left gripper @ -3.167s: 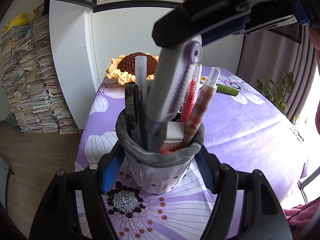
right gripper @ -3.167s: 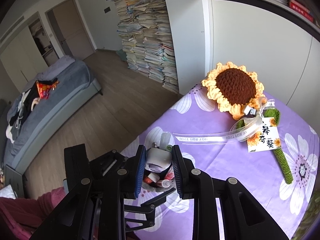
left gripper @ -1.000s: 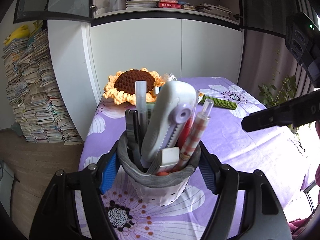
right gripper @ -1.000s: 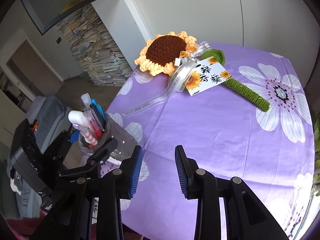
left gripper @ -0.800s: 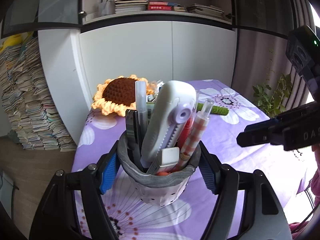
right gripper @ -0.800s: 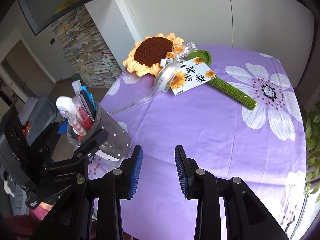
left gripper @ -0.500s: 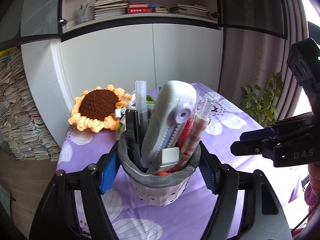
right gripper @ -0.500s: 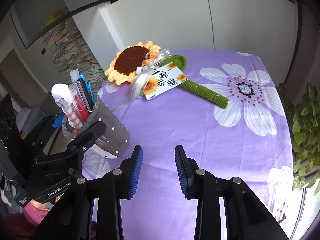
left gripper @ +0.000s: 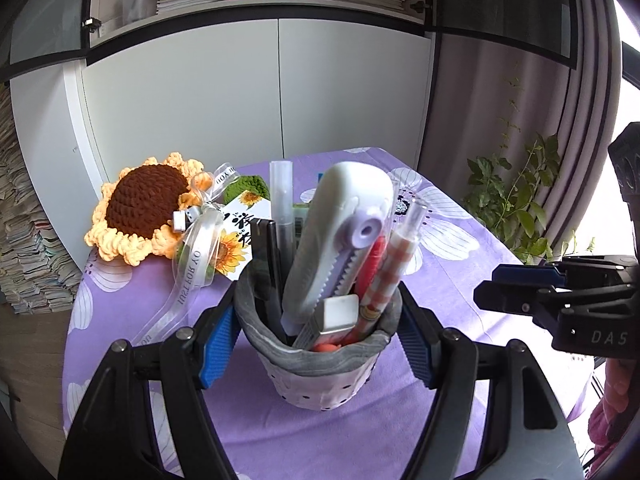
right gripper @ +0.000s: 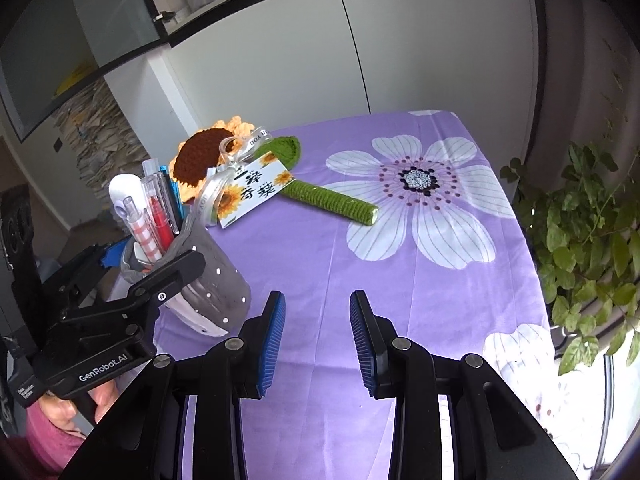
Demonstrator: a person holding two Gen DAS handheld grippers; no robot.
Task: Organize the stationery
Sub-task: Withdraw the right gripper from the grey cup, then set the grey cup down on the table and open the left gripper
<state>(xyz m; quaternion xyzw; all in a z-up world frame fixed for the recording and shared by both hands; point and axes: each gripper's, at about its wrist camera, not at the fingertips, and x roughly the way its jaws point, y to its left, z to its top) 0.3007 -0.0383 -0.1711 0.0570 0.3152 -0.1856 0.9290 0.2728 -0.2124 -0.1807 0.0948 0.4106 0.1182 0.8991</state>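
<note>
A grey dotted pen holder [left gripper: 320,364] is clamped between the blue pads of my left gripper [left gripper: 318,336]. It holds a white and lilac utility knife [left gripper: 344,232], a checked pen [left gripper: 386,276], a red pen, a clear pen, dark pens and a white eraser [left gripper: 334,314]. In the right wrist view the holder [right gripper: 208,284] is at the left, tilted, above the purple cloth. My right gripper [right gripper: 316,332] is open and empty over the cloth, to the right of the holder; it shows at the right edge of the left wrist view [left gripper: 560,296].
A crocheted sunflower [right gripper: 208,156] with a green stem [right gripper: 332,200], ribbon and a card [right gripper: 256,192] lies at the far left of the flower-print purple tablecloth [right gripper: 420,240]. A potted plant [right gripper: 584,220] stands off the right edge. White cabinets [left gripper: 256,92] stand behind.
The right gripper let go of the utility knife in the holder and drew back to the right. The left gripper has carried the holder toward the table's middle, turning right.
</note>
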